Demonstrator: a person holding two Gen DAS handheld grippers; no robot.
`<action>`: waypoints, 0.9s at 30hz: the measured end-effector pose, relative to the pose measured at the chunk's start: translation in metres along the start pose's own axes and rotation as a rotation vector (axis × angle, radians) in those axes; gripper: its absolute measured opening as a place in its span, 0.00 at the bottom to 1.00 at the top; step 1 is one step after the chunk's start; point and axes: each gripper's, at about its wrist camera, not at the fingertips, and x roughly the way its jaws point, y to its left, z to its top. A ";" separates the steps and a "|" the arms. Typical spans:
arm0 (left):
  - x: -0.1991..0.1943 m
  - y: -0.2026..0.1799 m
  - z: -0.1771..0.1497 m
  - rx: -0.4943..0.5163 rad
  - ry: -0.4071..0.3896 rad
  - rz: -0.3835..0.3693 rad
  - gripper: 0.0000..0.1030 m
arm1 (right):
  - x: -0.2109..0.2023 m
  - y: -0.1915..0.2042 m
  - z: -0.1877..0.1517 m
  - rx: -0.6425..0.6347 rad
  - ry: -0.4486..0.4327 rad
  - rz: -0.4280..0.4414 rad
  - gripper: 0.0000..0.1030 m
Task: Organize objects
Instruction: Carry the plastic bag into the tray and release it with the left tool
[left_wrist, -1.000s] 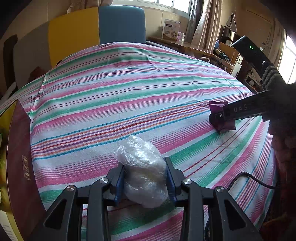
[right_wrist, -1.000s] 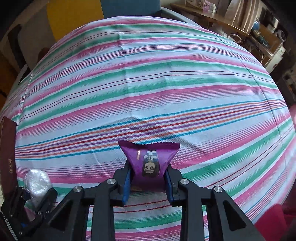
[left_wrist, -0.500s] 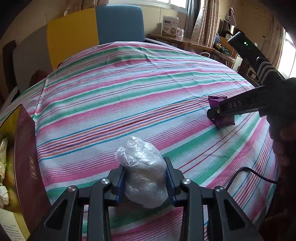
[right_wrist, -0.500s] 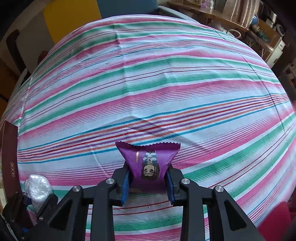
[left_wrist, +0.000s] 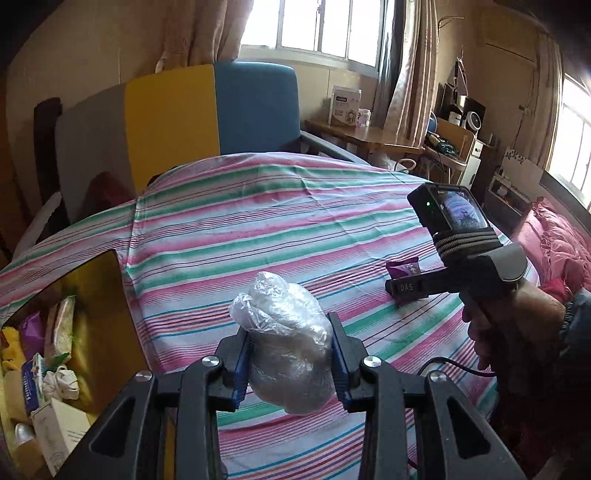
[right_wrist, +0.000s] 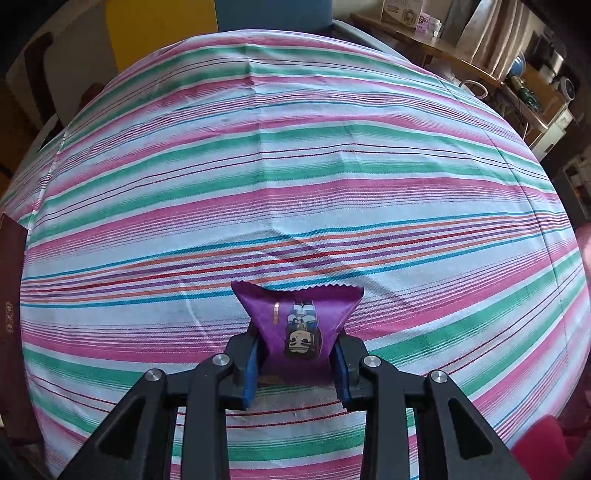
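My left hand-held gripper (left_wrist: 291, 363) had black arms, silver screws and blue pads. My right hand-held gripper (left_wrist: 400, 291) bore white letters, a strapped-on camera and a black cable; my sleeve (left_wrist: 578, 314) was dark blue.

Materials and surface finishes

The bundle (left_wrist: 288, 343) was crinkled, glossy clear plastic; the purple packet (right_wrist: 301, 325) satin foil; the striped sheet (right_wrist: 295, 166) matt woven cloth.

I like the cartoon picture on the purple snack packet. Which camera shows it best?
The right wrist view: the purple snack packet sits close up, pinched in the right tongs, its cartoon face clear though upside down. In the left wrist view it is small and far off, half hidden behind those tongs.
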 end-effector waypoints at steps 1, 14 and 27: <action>-0.005 0.003 0.000 -0.005 -0.005 0.004 0.35 | 0.000 0.001 0.000 -0.006 -0.002 -0.005 0.33; -0.045 0.040 -0.013 -0.086 -0.035 0.039 0.35 | -0.007 0.036 -0.016 -0.073 -0.027 -0.061 0.31; -0.072 0.109 -0.044 -0.249 -0.004 0.066 0.35 | -0.024 0.050 -0.029 -0.118 -0.040 -0.089 0.30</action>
